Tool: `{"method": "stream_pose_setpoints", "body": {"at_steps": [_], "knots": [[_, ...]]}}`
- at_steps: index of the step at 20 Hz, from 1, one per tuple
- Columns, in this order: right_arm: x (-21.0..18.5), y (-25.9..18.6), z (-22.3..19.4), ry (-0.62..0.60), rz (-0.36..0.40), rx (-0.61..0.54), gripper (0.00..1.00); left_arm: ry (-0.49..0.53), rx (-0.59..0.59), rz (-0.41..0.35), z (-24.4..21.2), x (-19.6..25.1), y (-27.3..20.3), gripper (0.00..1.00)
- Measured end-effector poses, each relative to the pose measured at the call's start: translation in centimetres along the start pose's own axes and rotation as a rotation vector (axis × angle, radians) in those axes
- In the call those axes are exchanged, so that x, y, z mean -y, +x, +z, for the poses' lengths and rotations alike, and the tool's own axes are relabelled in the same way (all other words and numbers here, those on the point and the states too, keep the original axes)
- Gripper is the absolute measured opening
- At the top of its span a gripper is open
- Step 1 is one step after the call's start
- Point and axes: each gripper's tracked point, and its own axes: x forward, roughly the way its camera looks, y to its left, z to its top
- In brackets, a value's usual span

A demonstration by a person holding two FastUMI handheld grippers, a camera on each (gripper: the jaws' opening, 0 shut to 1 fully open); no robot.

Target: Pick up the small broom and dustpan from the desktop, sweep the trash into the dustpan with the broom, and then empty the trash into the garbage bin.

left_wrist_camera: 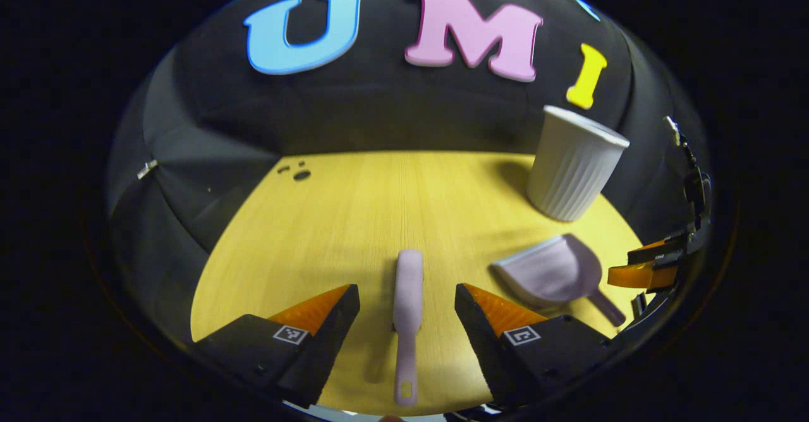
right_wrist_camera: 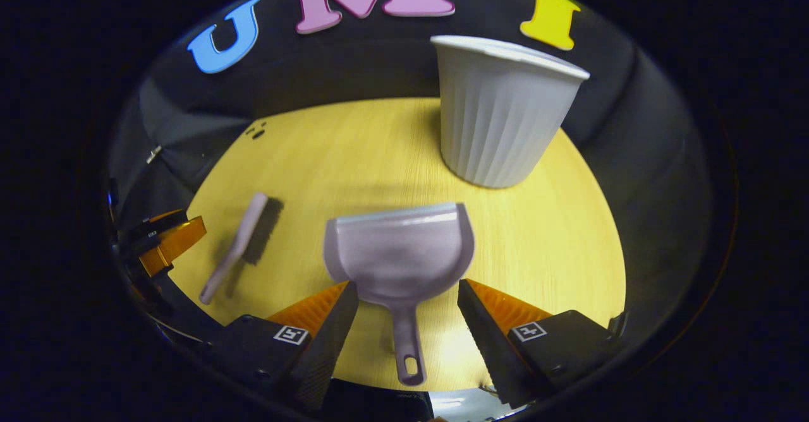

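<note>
A small lilac broom (left_wrist_camera: 407,308) lies on the yellow wooden desktop (left_wrist_camera: 354,220), handle toward me, between the fingers of my left gripper (left_wrist_camera: 407,299), which stands open around it without touching. The lilac dustpan (right_wrist_camera: 399,254) lies flat with its handle (right_wrist_camera: 406,340) pointing at me, between the open fingers of my right gripper (right_wrist_camera: 407,295). The dustpan (left_wrist_camera: 550,273) sits right of the broom in the left gripper view, with the right gripper (left_wrist_camera: 644,267) at the far right. In the right gripper view the broom (right_wrist_camera: 243,242) lies at the left, the left gripper (right_wrist_camera: 167,239) beside it.
A white ribbed garbage bin (right_wrist_camera: 499,119) stands upright behind the dustpan, also at the back right (left_wrist_camera: 572,163) in the left gripper view. Small dark bits of trash (left_wrist_camera: 297,172) lie at the desktop's far left; the same trash (right_wrist_camera: 256,132) shows in the right gripper view.
</note>
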Motion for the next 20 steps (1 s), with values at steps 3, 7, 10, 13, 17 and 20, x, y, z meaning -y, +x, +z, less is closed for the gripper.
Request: {"method": "stream_pose_setpoints", "body": {"at_steps": [3,7,10,13,17,20], "knots": [[-1.9,-3.4,3.9,0.003,0.027,0.159,1.0,0.006,0.152,0.009,3.6,0.2,-3.6,0.96],[-4.0,-9.1,7.7,-0.047,0.074,0.394,0.99,0.006,0.313,0.029,5.8,1.0,-9.9,0.96],[-5.4,-13.0,7.9,-0.108,0.095,0.497,0.99,-0.029,0.356,0.032,5.3,2.3,-13.7,0.96],[-6.3,-15.0,5.2,-0.114,0.12,0.523,0.99,-0.084,0.356,0.045,3.3,2.8,-16.3,0.96],[-7.1,-15.1,0.2,-0.096,0.181,0.431,0.99,-0.117,0.272,0.04,-1.4,3.3,-17.7,0.96],[-5.8,-15.4,-2.9,-0.093,0.154,0.393,0.99,-0.117,0.245,0.063,-3.4,2.1,-19.3,0.96]]}}
